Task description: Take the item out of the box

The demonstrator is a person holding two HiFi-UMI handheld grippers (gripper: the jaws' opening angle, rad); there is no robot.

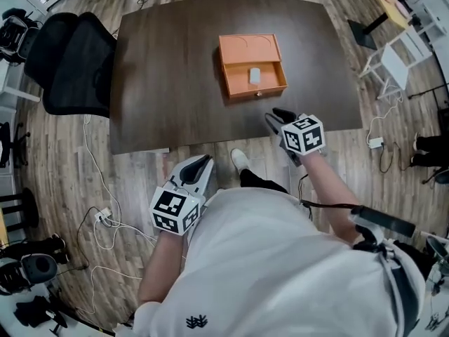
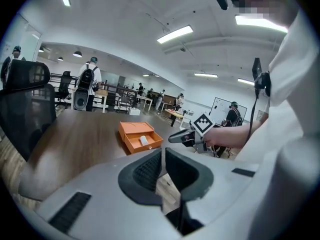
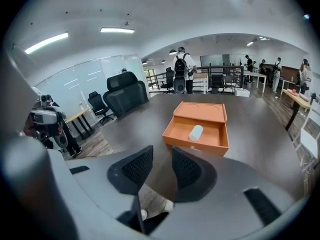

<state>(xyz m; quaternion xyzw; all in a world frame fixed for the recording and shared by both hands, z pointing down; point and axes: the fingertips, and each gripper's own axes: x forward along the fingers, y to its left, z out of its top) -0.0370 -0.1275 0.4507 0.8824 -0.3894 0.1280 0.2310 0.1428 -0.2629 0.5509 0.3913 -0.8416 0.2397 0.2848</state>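
"Starting from the orange box [image 1: 251, 67] - where is it, and what's inside?"

"It's on the dark table [image 1: 168, 83], lying open. The item [image 1: 255, 76], a small white rounded thing, rests in the middle of the box's near compartment. The far half of the box is a flat panel with two curved outlines pressed into it."

"And the right gripper [image 1: 278, 116]?"

"Just on the near side of the box, over the table's near edge, pointing toward it and not touching it. Its jaws stand apart with nothing between them; from its own view the box and the item lie straight ahead past the pads."

"What about the left gripper [image 1: 202, 161]?"

"Well apart from the box - nearer the person and off to the left, past the table's edge and over the wooden floor [image 1: 63, 167]. Its pads are drawn together to a thin slit and grip nothing."

"Anything else near the box?"

"A black office chair [image 1: 74, 62] off to its left, beside the table."
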